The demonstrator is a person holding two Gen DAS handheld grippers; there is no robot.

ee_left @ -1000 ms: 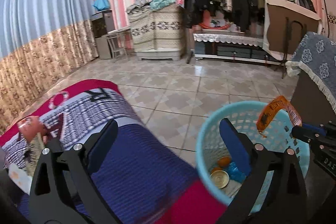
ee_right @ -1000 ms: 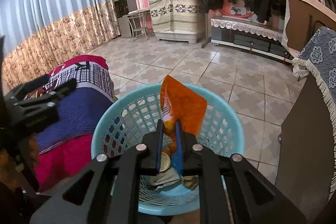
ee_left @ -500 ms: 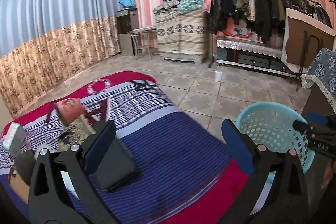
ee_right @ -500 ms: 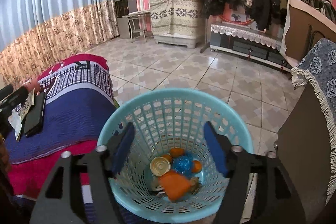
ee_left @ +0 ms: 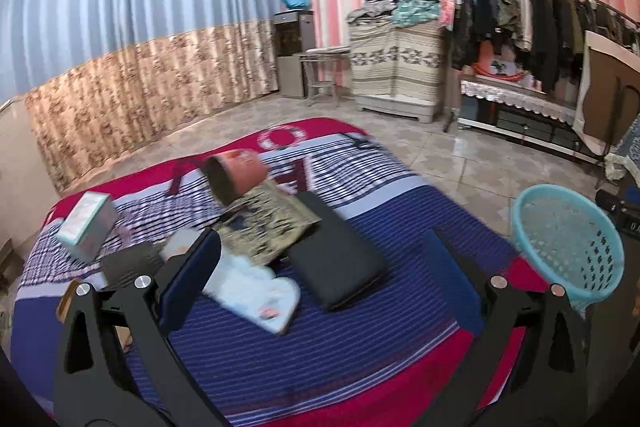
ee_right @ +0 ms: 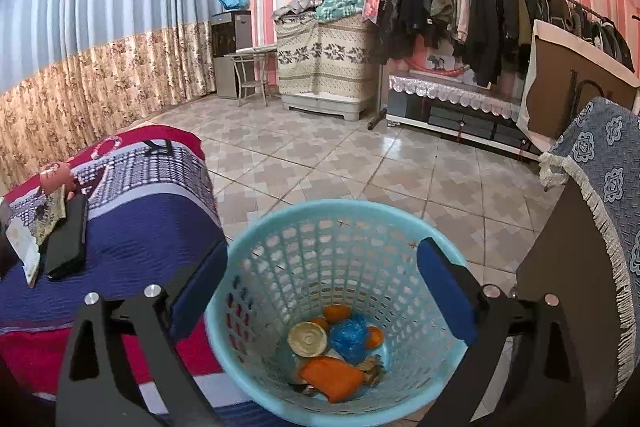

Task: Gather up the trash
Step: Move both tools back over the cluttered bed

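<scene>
Light blue plastic basket [ee_right: 336, 311], round, lattice-walled, standing upright on the tiled floor just beside the edge of the bed. Inside the basket, at the bottom: an orange wrapper [ee_right: 330, 373] lying flat nearest the front wall; a round tan lid [ee_right: 307, 339] face-up just behind the wrapper; a crumpled blue bag [ee_right: 350, 337] touching the lid's right side; small orange pieces [ee_right: 336, 313] behind lid and bag; brownish scraps to the right of the wrapper, too small to identify. Well apart from the basket, on the bed: a pink cup [ee_left: 236, 177] tipped on its side, dark mouth facing forward, resting on a patterned packet [ee_left: 268, 223]; a white pouch [ee_left: 256, 293] lying flat; a small box [ee_left: 86, 227] tilted farthest from the basket.
</scene>
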